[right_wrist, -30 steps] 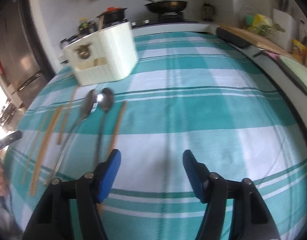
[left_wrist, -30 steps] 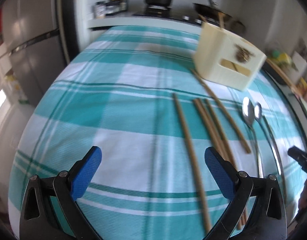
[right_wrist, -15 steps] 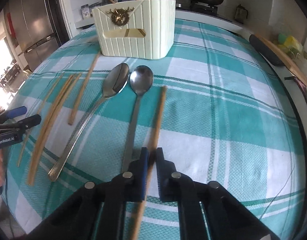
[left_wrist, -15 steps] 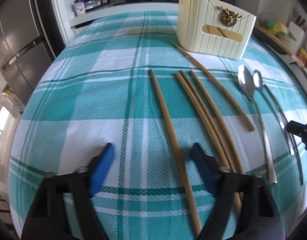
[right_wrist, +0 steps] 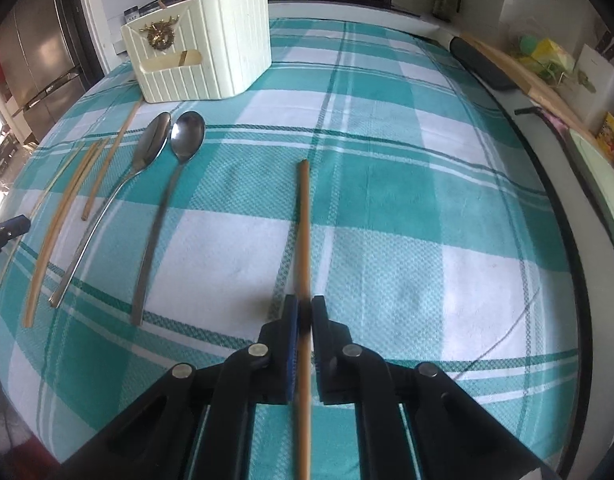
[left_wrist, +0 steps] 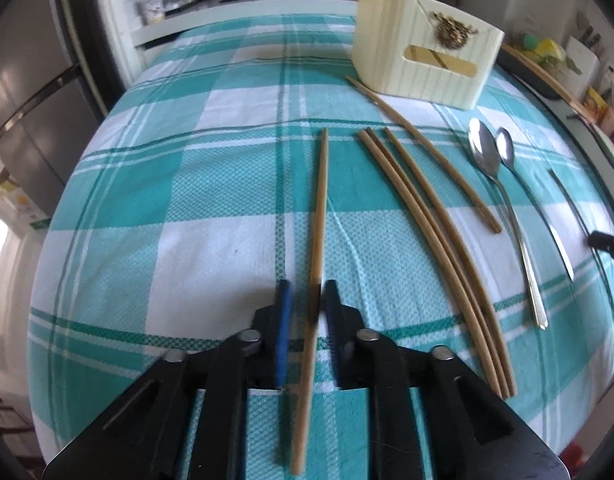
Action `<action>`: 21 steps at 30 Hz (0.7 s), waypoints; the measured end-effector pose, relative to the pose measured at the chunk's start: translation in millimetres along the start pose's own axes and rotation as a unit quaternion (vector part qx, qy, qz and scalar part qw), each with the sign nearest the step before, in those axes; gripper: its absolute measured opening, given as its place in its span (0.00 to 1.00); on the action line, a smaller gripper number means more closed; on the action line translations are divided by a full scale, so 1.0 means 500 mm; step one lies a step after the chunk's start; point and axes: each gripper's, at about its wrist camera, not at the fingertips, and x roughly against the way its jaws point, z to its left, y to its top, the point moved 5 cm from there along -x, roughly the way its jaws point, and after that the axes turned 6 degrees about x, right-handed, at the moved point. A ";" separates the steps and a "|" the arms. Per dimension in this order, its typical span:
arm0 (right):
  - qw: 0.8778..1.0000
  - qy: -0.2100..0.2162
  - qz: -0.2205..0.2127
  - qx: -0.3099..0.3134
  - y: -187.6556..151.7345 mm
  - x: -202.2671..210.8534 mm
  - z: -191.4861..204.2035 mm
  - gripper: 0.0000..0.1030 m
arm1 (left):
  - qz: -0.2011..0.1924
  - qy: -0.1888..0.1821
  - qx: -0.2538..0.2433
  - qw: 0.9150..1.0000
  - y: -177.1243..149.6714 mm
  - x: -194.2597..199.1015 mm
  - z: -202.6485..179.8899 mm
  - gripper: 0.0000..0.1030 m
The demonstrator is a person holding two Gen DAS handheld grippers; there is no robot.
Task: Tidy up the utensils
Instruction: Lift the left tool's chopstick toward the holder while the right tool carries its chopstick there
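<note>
Both jaws have just been closing: right gripper [right_wrist: 304, 307] now clamps 1 chopstick [right_wrist: 303, 224]; left gripper [left_wrist: 308, 292], narrowed, straddles another chopstick [left_wrist: 320, 208], pads seemingly apart.
4 tan chopsticks [left_wrist: 423, 216] and 2 steel spoons [left_wrist: 495, 176] lie unobstructed on the checked desk [left_wrist: 187, 200] near the cream holder [left_wrist: 423, 68].

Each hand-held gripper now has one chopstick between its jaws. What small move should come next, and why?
Probably finish closing the left hand-held gripper. Its jaws have just been closing, yet a gap shows on both sides of its chopstick, which lies on the tablecloth. The right hand-held gripper already pinches its chopstick, so both could then go to the cream holder.
</note>
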 end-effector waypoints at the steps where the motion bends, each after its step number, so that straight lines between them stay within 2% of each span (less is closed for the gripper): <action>1: 1.000 0.011 0.004 -0.002 -0.001 0.000 -0.003 0.17 | 0.004 -0.008 -0.008 1.000 0.002 0.003 -0.002 0.41; 2: 1.000 0.020 0.007 -0.003 -0.001 0.001 -0.005 0.21 | 0.006 -0.014 -0.014 1.000 0.006 0.005 -0.002 0.57; 3: 0.999 0.031 0.013 -0.005 -0.001 0.001 -0.006 0.27 | 0.006 -0.019 -0.020 1.000 0.012 0.008 -0.002 0.62; 8: 0.997 0.056 0.048 0.001 0.008 -0.005 -0.006 0.29 | 0.053 -0.047 -0.050 0.996 0.041 -0.009 -0.005 0.66; 11: 0.996 0.055 0.066 0.012 0.018 -0.013 -0.005 0.29 | 0.069 -0.026 -0.073 0.995 0.059 -0.038 -0.011 0.66; 16: 0.994 0.046 0.084 0.044 0.046 -0.032 0.004 0.29 | 0.082 -0.017 -0.083 0.993 0.101 -0.074 -0.024 0.62; 21: 0.994 0.039 0.085 0.051 0.102 -0.063 0.007 0.29 | 0.091 -0.017 -0.085 0.992 0.151 -0.100 -0.040 0.40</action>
